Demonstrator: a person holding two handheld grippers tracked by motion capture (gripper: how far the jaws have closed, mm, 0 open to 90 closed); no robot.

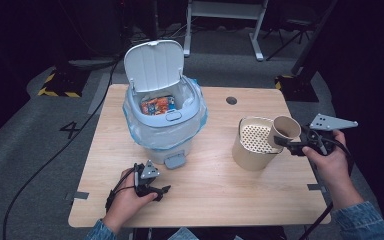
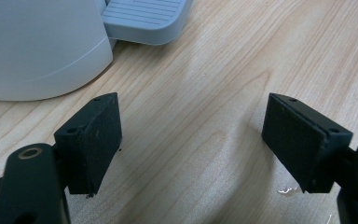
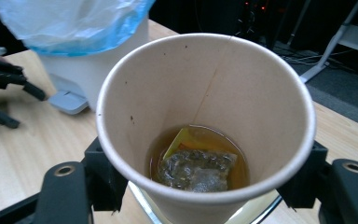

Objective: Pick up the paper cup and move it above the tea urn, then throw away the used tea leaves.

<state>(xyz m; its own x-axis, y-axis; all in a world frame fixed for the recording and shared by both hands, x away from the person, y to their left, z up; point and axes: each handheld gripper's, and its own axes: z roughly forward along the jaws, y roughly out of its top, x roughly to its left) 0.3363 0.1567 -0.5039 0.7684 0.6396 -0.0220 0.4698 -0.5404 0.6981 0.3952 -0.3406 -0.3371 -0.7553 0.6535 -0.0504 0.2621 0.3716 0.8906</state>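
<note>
A paper cup (image 1: 285, 129) (image 3: 205, 121) is held tilted over a beige container with a perforated strainer top (image 1: 254, 142). My right gripper (image 1: 291, 144) (image 3: 205, 186) is shut on the cup. Brown tea and a wet tea bag (image 3: 196, 169) lie in the cup's bottom. My left gripper (image 1: 159, 192) (image 2: 193, 144) rests open on the wooden table (image 1: 205, 185), just in front of the bin's pedal (image 1: 175, 161) (image 2: 142, 18). A grey pedal bin (image 1: 164, 107) with a blue liner stands open with colourful wrappers (image 1: 156, 105) inside.
A round cable hole (image 1: 231, 100) sits at the table's back edge. The bin's raised lid (image 1: 154, 64) leans back. A white desk frame (image 1: 225, 20) stands on the floor behind. Small wet drops (image 2: 286, 190) lie on the wood near my left gripper.
</note>
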